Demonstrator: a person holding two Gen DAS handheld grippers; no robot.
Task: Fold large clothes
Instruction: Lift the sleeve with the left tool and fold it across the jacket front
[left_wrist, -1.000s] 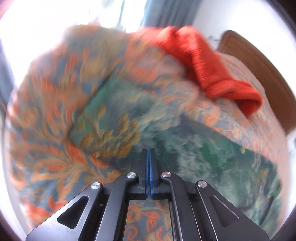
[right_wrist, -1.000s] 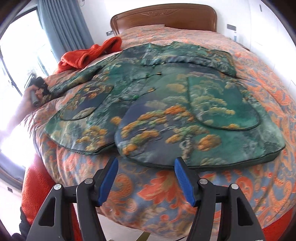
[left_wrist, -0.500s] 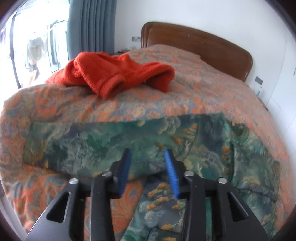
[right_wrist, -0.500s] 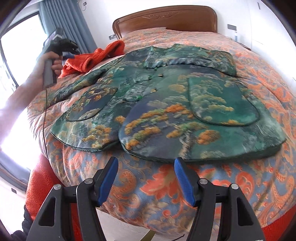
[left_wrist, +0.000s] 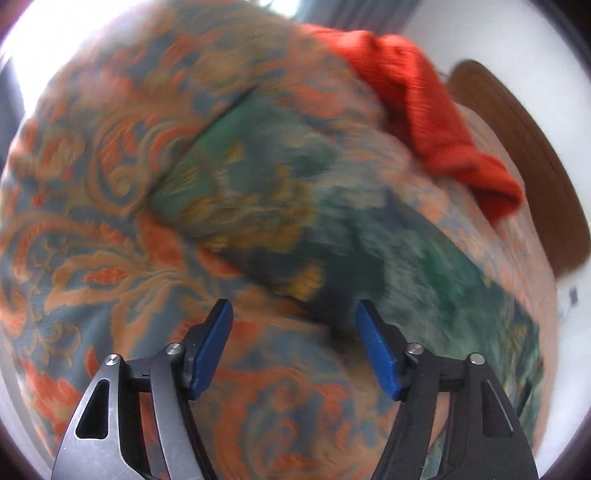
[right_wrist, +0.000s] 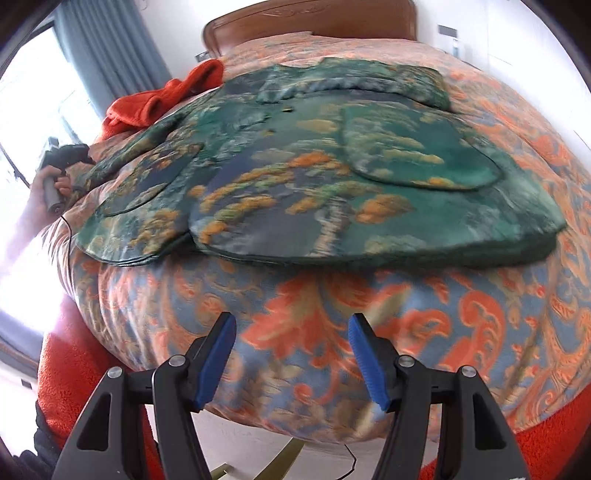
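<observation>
A large green jacket (right_wrist: 332, 177) with a tree and cloud print lies spread flat on the bed, hem toward me. Its left sleeve (left_wrist: 258, 192) stretches across the bedspread, blurred in the left wrist view. My left gripper (left_wrist: 293, 343) hovers just over the sleeve's near edge; its jaws are opening and nothing sits between the blue pads. A hand holds that same gripper (right_wrist: 55, 173) at the bed's left side. My right gripper (right_wrist: 291, 350) stands open over the foot of the bed, short of the jacket's hem, gripping nothing.
An orange-red knitted garment (right_wrist: 162, 99) is bunched at the far left of the bed, near the sleeve end (left_wrist: 424, 110). The floral bedspread (right_wrist: 369, 314) drapes over the foot edge, with a red fleece (right_wrist: 66, 369) below. A wooden headboard (right_wrist: 314, 18) and grey curtains (right_wrist: 110, 55) stand behind.
My left gripper went from shut to open, lifted away from the bed, then dropped back over the sleeve. The right gripper sank a little toward the bed's foot edge.
</observation>
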